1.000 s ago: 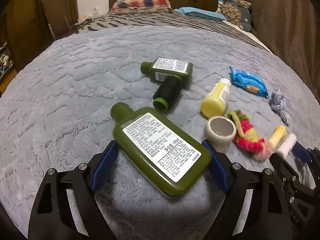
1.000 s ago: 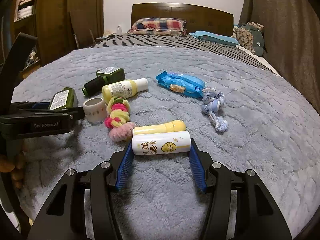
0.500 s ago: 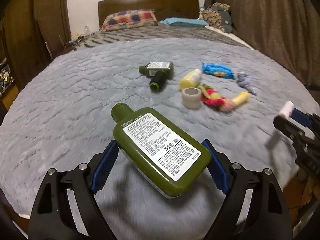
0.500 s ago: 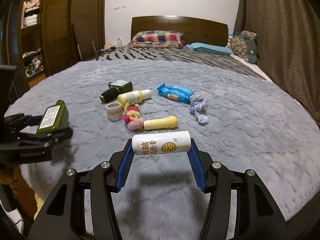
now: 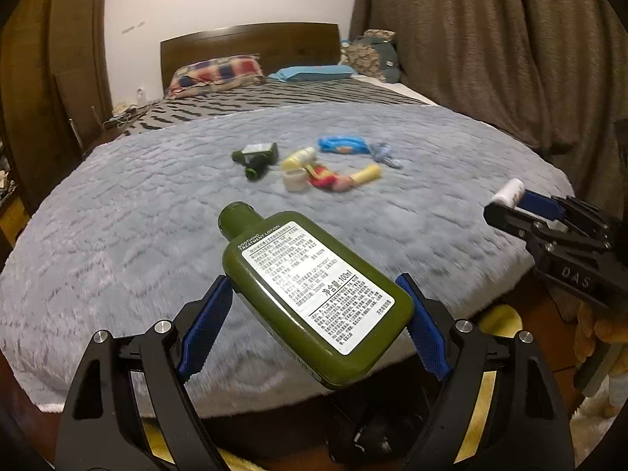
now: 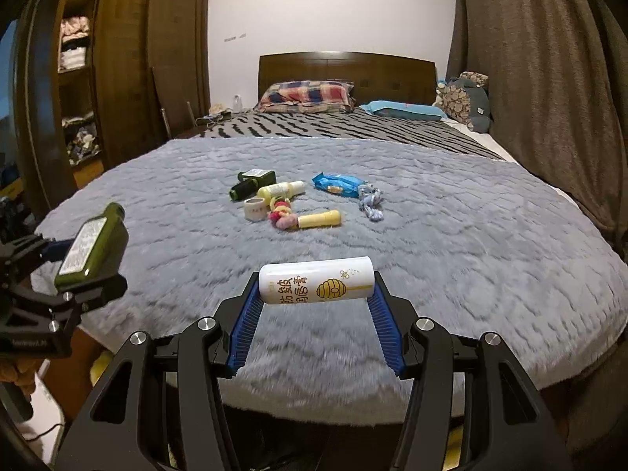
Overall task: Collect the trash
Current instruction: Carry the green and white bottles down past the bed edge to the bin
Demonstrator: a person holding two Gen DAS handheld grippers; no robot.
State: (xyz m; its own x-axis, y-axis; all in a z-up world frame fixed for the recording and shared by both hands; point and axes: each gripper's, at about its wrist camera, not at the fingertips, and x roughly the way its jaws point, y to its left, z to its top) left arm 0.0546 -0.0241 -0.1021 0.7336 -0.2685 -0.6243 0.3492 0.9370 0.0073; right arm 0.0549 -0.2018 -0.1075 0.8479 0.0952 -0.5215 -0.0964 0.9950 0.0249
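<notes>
My left gripper (image 5: 314, 314) is shut on a flat green lotion bottle (image 5: 310, 286) with a white label, held lifted over the near edge of the grey blanket (image 5: 117, 235). The same bottle (image 6: 92, 247) shows at the left of the right wrist view. My right gripper (image 6: 316, 302) is shut on a white tube with a yellow beehive print (image 6: 316, 280), held crosswise; its end (image 5: 508, 192) shows at the right of the left wrist view. Back on the blanket lie a small green bottle (image 6: 255, 176), a yellow bottle (image 6: 280, 189), a tape roll (image 6: 254, 209), a yellow tube (image 6: 318, 218) and a blue wrapper (image 6: 338, 184).
A pink and yellow fluffy toy (image 6: 282, 214) and a blue rope knot (image 6: 371, 202) lie among the items. Pillows (image 6: 306, 96) and a wooden headboard (image 6: 345, 68) are behind. A wardrobe (image 6: 117, 70) stands left, curtains (image 6: 549, 98) right. Something yellow (image 5: 498, 318) sits on the floor below the bed edge.
Both grippers have drawn back from the pile and risen, each carrying its item. The things on the blanket now look smaller and farther, and the bed's near edge and floor have come into view.
</notes>
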